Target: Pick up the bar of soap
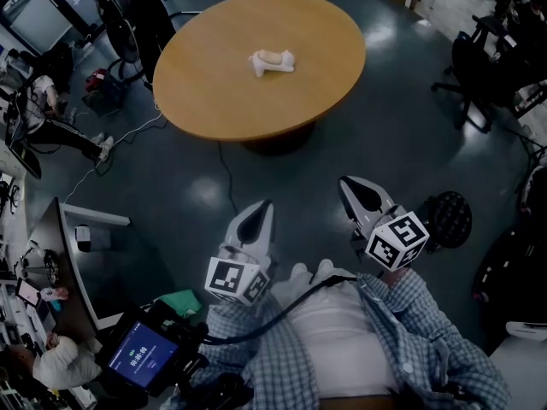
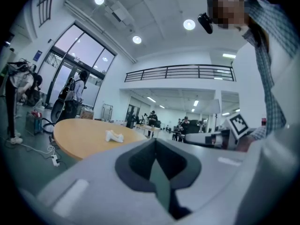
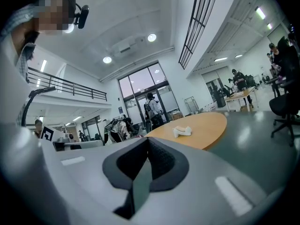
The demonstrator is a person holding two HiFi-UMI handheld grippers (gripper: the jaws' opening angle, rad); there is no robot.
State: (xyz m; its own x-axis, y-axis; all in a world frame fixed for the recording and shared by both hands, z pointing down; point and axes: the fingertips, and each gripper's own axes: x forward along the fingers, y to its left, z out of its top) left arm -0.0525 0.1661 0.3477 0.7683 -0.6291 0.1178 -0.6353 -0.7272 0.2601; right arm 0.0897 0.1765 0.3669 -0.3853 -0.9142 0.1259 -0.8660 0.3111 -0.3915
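The bar of soap (image 1: 271,55) is a pale tan block lying in a white holder (image 1: 273,65) near the middle of a round wooden table (image 1: 214,84). The same holder is small and far off in the left gripper view (image 2: 114,136) and in the right gripper view (image 3: 182,131). Both grippers are held close to the person's body, well short of the table. My left gripper (image 1: 256,216) has its jaws together with nothing between them (image 2: 155,146). My right gripper (image 1: 359,191) is also shut and empty (image 3: 146,146).
Dark floor lies between me and the table, with a cable (image 1: 226,178) running across it. Office chairs (image 1: 474,67) stand at the right and a black round stool (image 1: 449,219) sits by my right gripper. Desks with equipment (image 1: 51,263) and people line the left side.
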